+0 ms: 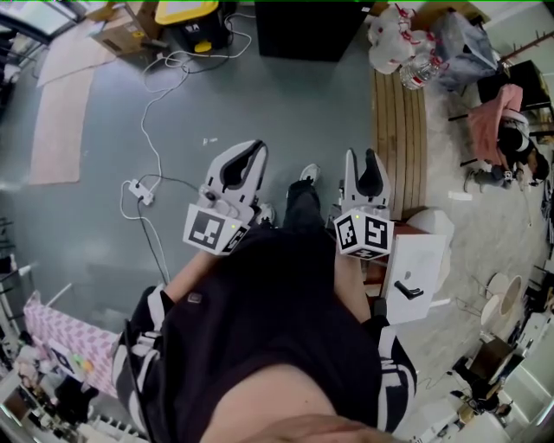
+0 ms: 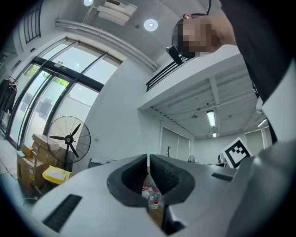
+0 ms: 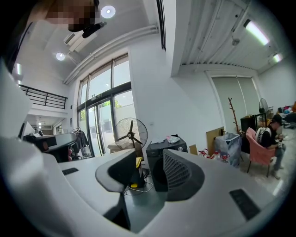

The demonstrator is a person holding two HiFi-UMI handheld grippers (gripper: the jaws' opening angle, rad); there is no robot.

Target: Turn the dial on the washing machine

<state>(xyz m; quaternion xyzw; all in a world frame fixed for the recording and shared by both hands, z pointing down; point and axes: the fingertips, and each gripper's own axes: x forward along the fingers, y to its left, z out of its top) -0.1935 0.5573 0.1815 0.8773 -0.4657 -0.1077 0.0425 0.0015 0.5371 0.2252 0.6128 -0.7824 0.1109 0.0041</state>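
The washing machine (image 1: 312, 30) is a dark box standing far ahead of me on the grey floor, at the top of the head view. In the right gripper view the washing machine (image 3: 153, 162) shows between the jaws, still at a distance, with a small pale knob (image 3: 180, 148) near its top right corner. My right gripper (image 3: 150, 159) is open with only air between its jaws; in the head view the right gripper (image 1: 362, 156) hangs in front of my body. My left gripper (image 1: 259, 145) is held at the same height, and the left gripper (image 2: 148, 159) has its ribbed pads together, empty.
A white cable with a power strip (image 1: 138, 192) trails over the floor at left. A wooden bench (image 1: 400, 138) runs along the right, with bags of bottles (image 1: 407, 52) at its far end. A yellow-lidded bin (image 1: 190, 17) and a standing fan (image 3: 131, 133) stand beside the machine.
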